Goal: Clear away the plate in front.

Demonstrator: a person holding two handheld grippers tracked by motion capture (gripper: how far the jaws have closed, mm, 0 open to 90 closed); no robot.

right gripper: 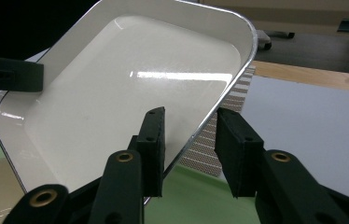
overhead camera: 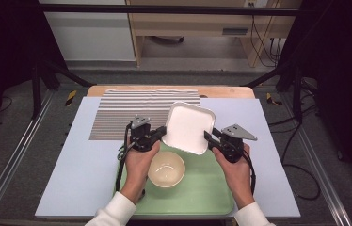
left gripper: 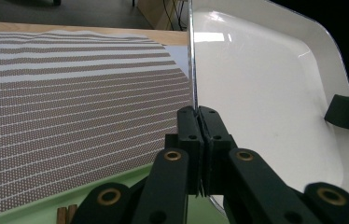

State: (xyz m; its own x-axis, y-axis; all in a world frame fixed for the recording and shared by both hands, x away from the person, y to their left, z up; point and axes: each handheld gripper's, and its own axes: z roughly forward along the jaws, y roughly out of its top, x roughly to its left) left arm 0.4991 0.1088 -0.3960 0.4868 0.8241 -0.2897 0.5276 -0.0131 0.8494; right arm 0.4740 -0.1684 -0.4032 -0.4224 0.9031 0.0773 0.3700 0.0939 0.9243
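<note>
- My left gripper [left gripper: 199, 121] is pinched tight on the rim of the white tray [overhead camera: 188, 128].
- My right gripper [right gripper: 189, 154] stands part-spread; its 2 jaws straddle the opposite rim, unclamped.
- I see the tray tilted above the green tray [overhead camera: 202, 193], near the bowl [overhead camera: 166, 169].

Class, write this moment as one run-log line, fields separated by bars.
left gripper: shut on white tray rim | right gripper: open, straddling opposite rim, not clamped | tray: tilted above green tray

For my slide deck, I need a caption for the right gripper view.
Right gripper open astride the rim of the tilted white tray, above the green tray.
</note>
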